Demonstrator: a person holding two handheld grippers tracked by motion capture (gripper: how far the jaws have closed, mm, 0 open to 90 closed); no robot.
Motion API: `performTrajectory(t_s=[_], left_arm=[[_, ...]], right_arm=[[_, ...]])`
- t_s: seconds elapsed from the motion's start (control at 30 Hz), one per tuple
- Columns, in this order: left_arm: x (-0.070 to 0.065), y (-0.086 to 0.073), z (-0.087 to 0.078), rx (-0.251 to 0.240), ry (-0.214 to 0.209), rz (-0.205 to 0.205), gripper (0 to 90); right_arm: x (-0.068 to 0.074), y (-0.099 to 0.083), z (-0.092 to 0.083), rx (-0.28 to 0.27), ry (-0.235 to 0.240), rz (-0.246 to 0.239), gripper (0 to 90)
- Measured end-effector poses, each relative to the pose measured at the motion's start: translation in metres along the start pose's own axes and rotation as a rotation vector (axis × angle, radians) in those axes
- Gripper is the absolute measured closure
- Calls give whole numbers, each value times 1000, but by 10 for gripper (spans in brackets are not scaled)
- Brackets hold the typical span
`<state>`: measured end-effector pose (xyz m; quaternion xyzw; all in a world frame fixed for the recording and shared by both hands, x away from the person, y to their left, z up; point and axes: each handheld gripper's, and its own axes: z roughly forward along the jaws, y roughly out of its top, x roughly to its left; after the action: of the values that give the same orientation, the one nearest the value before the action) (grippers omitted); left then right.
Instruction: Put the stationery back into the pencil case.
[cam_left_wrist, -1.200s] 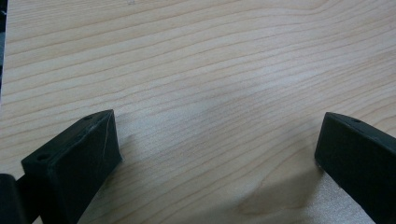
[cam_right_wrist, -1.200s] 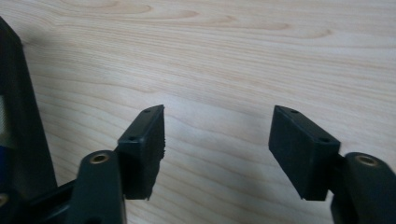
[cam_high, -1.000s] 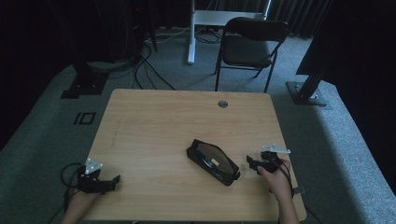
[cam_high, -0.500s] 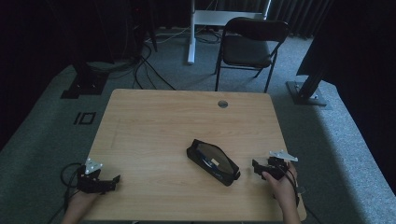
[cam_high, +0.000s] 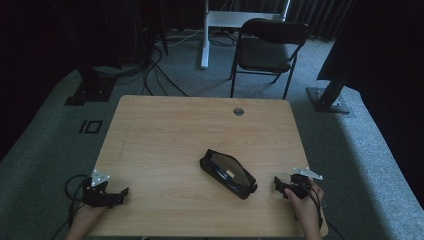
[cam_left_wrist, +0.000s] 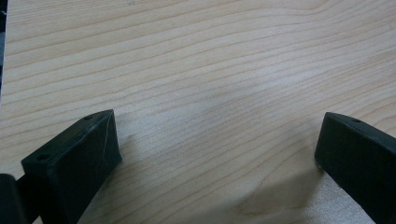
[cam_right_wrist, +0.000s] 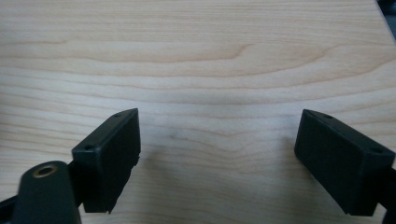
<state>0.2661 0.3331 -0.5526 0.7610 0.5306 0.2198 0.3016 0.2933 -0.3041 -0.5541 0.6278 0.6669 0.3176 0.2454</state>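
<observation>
The black pouch (cam_high: 228, 173) lies slantwise toward the table's (cam_high: 165, 130) front right corner. It looks soft and light; I'd pinch its end. My right gripper (cam_high: 280, 186), just opened wide, and left gripper (cam_high: 120, 192), also wide, are empty.

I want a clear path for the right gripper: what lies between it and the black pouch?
Nothing: in the high view only bare table separates the right gripper, jaws just opened and empty, from the black pouch.
</observation>
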Motion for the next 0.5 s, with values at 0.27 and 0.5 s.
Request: performTrajectory(t_s=[0.27, 0.5], left_arm=[[0, 0, 0, 0, 0, 1, 0], [0, 0, 0, 0, 0, 0, 0]], right_arm=[[4, -6, -4, 1, -54, -28, 135], [3, -8, -5, -2, -67, -11, 136]])
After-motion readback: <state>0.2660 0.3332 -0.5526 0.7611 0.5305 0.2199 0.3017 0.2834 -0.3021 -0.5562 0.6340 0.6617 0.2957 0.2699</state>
